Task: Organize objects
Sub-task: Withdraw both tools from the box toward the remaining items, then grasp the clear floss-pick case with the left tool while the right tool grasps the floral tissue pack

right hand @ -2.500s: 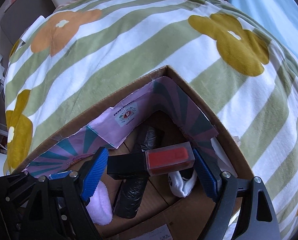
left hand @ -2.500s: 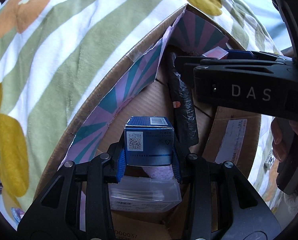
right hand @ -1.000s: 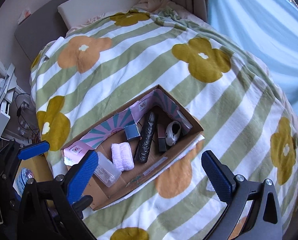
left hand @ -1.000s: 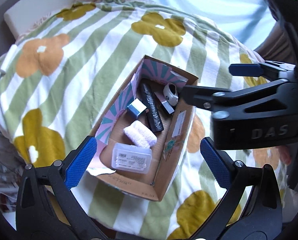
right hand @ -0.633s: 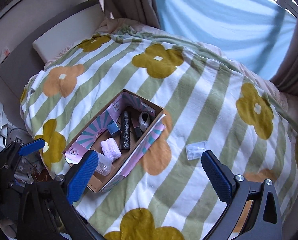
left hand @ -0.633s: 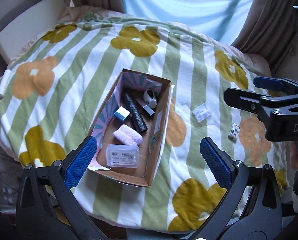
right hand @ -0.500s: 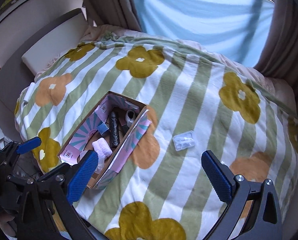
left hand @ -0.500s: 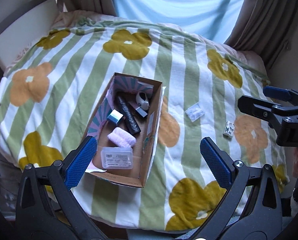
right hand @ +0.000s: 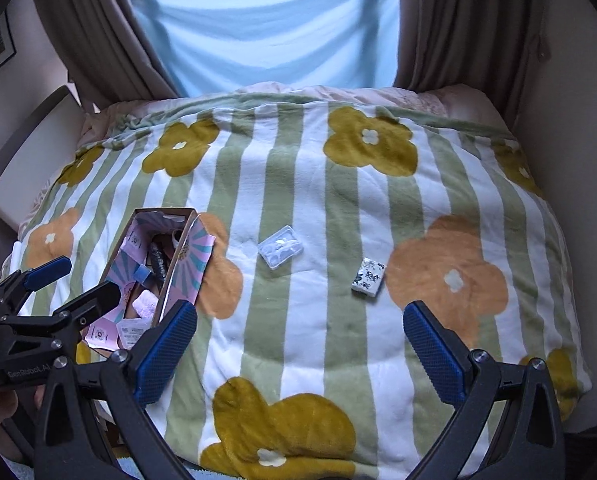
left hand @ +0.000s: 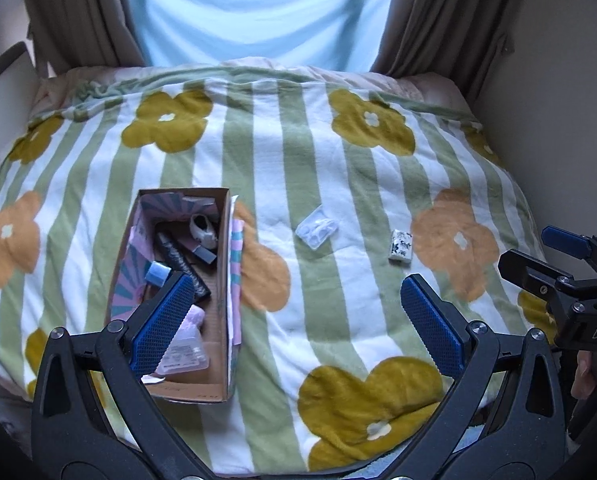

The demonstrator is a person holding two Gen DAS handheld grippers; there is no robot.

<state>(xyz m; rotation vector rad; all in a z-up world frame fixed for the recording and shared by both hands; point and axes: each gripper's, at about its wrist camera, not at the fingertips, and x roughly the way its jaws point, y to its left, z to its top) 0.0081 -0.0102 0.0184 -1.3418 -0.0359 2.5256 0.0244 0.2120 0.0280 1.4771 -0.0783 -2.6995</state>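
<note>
- Two loose items lie on the striped flower blanket (left hand: 298,160) in the left wrist view: a clear plastic case (left hand: 316,231), right of the cardboard box (left hand: 223,264), and a small white patterned box (left hand: 400,246), farther right of it, beside an orange flower.
- Lined with pink-and-teal paper, the cardboard box holds several things: a white rounded object (left hand: 203,229) at its far end, a black roll (left hand: 180,258) lying lengthwise, a small dark case (left hand: 202,254) beside the roll, a little blue box (left hand: 157,273) by the left wall, a pink fluffy towel (left hand: 192,318) and a clear lidded container (left hand: 182,356) at the near end.
- Held above the blanket's near edge, the left gripper (left hand: 292,320) has its blue-padded jaws spread wide with nothing between them; its left finger overlaps the box's near end in the frame.
- At the frame's right edge the right gripper (left hand: 558,264) shows side-on.

- From the right wrist view, the same clear plastic case (right hand: 280,251) sits right of the cardboard box (right hand: 178,256), and the small white patterned box (right hand: 368,276) lies farther right, touching neither.
- Inside the cardboard box the black roll (right hand: 158,262), little blue box (right hand: 141,273), pink fluffy towel (right hand: 146,305) and clear lidded container (right hand: 132,330) are visible; the rest is hidden by the wall.
- Spread wide and empty, the right gripper (right hand: 298,344) hangs over the near blanket.
- Left of the cardboard box, the left gripper (right hand: 78,284) appears side-on, a hand (right hand: 2,408) below it.
</note>
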